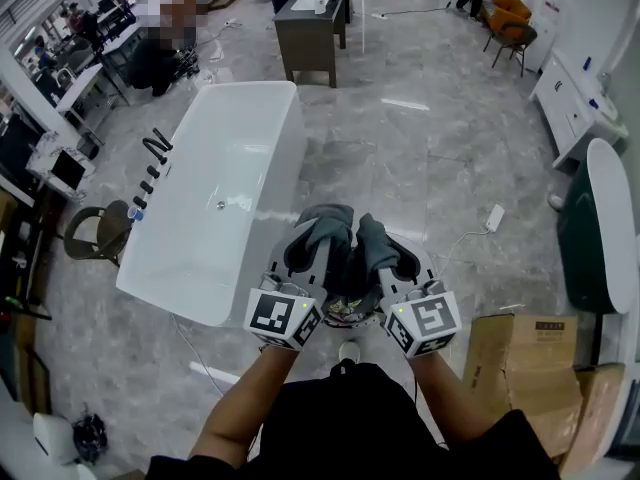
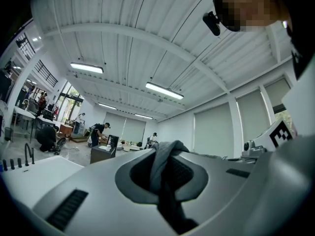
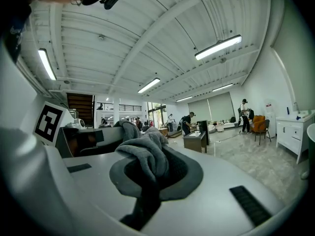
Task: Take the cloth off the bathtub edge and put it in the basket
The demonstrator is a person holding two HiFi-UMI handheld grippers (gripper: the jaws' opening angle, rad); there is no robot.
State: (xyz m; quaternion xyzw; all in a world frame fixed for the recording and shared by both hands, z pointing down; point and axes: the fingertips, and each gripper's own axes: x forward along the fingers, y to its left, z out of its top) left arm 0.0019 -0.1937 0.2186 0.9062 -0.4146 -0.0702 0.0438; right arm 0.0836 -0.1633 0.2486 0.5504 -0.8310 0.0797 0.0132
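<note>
**Holding One Cloth in Two Grippers**

We count one grey cloth point(image 1: 330, 220), two grippers and one bathtub point(image 1: 240, 148). The left gripper point(image 1: 308, 260) and the right gripper point(image 1: 392, 268) are side by side in front of the person, just beside the tub's near right corner. We see each gripper's jaws drawn nearly together, pinching a fold of the cloth. In each gripper view the fold bulges above the jaw tips and runs down between the jaws. The cloth is bunched and spans from one gripper to the other, so its long axis runs left to right across the person. It is clear of the tub edge.
</note>
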